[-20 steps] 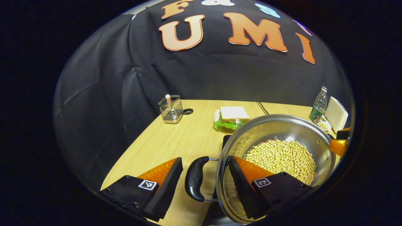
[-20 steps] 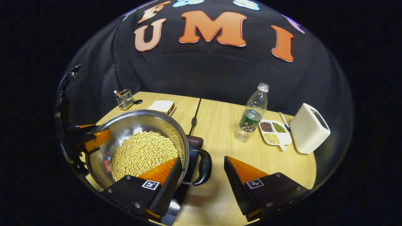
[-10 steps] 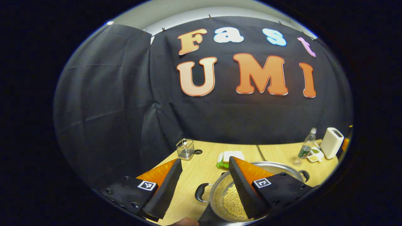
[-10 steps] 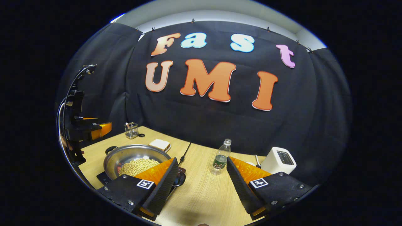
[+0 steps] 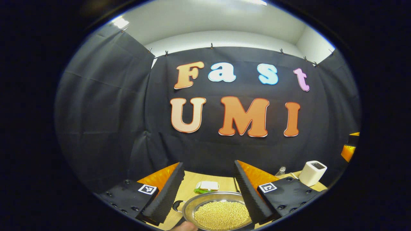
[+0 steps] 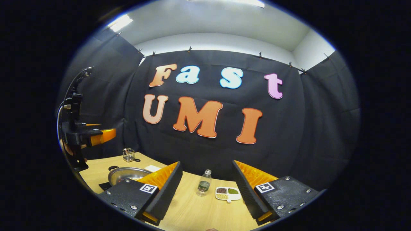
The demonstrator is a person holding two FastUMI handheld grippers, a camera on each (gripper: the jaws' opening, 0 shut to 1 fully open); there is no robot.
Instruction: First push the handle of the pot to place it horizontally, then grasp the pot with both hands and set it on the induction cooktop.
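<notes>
Here we see the pot point(image 5: 218, 213) low in the left gripper view, a shiny steel pan with a heap of pale yellow beans point(image 5: 222, 215) filling its bottom. A dark handle point(image 5: 177, 205) sticks out on its left side. The left claw point(image 5: 208, 191) stands wide above it, its jaws well apart and touching nothing. Beyond the pot a sandwich point(image 5: 207, 186) lies on the wooden surface point(image 5: 189, 191), and a white toaster point(image 5: 312, 173) stands far right.

In the right gripper view the pot point(image 6: 126, 175) sits at the left on a dark flat induction cooktop point(image 6: 104, 185). The right claw point(image 6: 205, 189) is also wide and holds nothing. Between its jaws we see a clear plastic bottle point(image 6: 204, 183), with too little detail to tell its contents, and just to its right a white divided dish point(image 6: 228, 192) with dark, green and pale grains in separate compartments. A wire holder point(image 6: 128, 155) stands far left, near the other gripper point(image 6: 88, 136).
</notes>
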